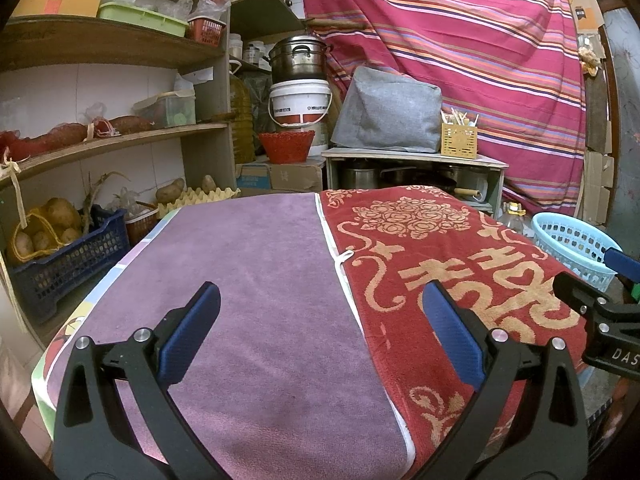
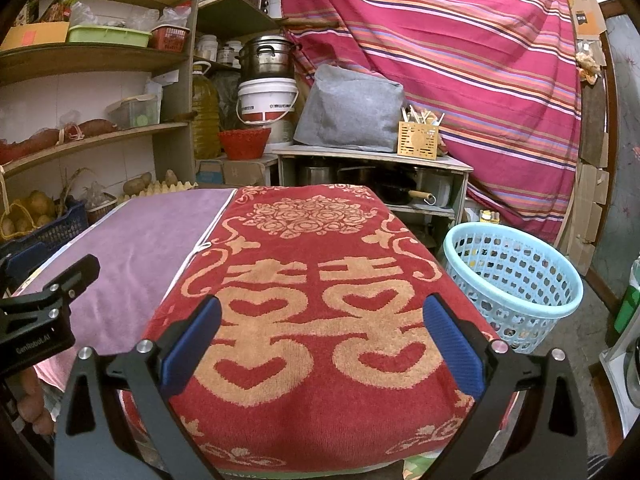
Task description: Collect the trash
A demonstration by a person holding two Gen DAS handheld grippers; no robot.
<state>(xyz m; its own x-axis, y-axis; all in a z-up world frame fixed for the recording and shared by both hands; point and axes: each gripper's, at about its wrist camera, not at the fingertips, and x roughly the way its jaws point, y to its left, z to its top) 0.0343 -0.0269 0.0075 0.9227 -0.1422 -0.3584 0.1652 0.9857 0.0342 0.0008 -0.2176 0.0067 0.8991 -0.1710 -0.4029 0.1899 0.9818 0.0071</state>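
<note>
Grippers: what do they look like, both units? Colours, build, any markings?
Both are the same build: black angular frames with triangular cutouts and silver rivets, carrying ribbed blue pads. The left gripper body reads "GenRoboLAI" in white in the right wrist view. The right gripper body shows "DAS", cut off, in the left wrist view. No cables visible.

Two towels (image 2: 312,320) lie side by side on the table, basket (image 2: 516,280) beside its right edge.

Your grippers: both spread wide, both empty.

Your left gripper (image 1: 320,316) and right gripper (image 2: 322,328) each hold blue pads (image 1: 188,336) far apart, fingers pointing forward, level, side by side. Your fingers (image 2: 34,404) show at the right view's lower-left edge, curled under the left gripper's body.
</note>
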